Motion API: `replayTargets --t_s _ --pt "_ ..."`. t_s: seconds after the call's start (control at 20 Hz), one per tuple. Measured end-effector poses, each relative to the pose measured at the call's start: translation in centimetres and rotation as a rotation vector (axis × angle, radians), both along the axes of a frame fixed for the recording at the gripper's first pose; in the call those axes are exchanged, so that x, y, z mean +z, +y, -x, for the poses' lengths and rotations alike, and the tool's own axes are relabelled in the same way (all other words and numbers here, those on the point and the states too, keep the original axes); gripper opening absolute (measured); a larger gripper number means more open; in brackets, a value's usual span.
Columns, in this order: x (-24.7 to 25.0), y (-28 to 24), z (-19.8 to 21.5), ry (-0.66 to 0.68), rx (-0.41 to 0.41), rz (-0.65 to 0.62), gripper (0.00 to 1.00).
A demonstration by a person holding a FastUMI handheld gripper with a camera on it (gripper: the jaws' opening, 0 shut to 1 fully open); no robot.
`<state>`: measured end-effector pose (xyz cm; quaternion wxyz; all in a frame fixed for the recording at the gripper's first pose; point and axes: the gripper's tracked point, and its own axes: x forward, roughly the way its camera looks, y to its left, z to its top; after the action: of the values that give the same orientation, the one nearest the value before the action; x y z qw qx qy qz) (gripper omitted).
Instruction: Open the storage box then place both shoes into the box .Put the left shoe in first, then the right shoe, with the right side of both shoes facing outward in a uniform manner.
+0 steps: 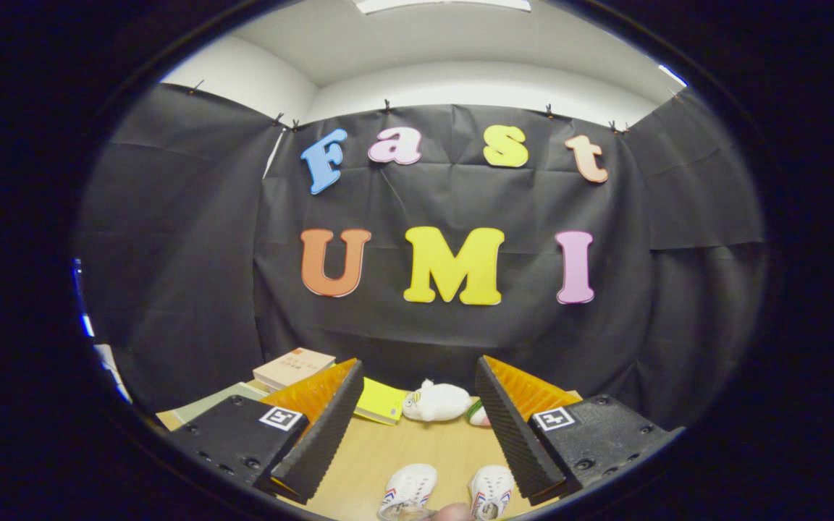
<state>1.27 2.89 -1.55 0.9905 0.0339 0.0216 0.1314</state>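
Observation:
Two small white shoes with red and blue stripes lie side by side on the wooden table (388, 449), the left-hand shoe (410, 488) and the right-hand shoe (491, 490), toes pointing away from me. They sit low between my two fingers. My gripper (417, 373) is open and raised above the table, with nothing between its fingers. A rounded pale thing, perhaps a fingertip (453, 512), shows just in front of the shoes. I see no storage box from here.
Beyond the fingers, near the booth wall, lie a white plush toy (437, 401), a yellow booklet (381, 401), a small round red and green item (476, 414), a tan book (294, 367) and a greenish sheet (207, 407).

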Motion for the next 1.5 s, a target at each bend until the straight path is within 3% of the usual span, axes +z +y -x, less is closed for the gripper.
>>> replayTargets --t_s 1.0,1.5 --pt "-7.4 8.5 -0.7 0.187 0.288 -0.015 1.0" --pt "-16.7 18.9 4.1 0.565 0.607 -0.177 1.0"
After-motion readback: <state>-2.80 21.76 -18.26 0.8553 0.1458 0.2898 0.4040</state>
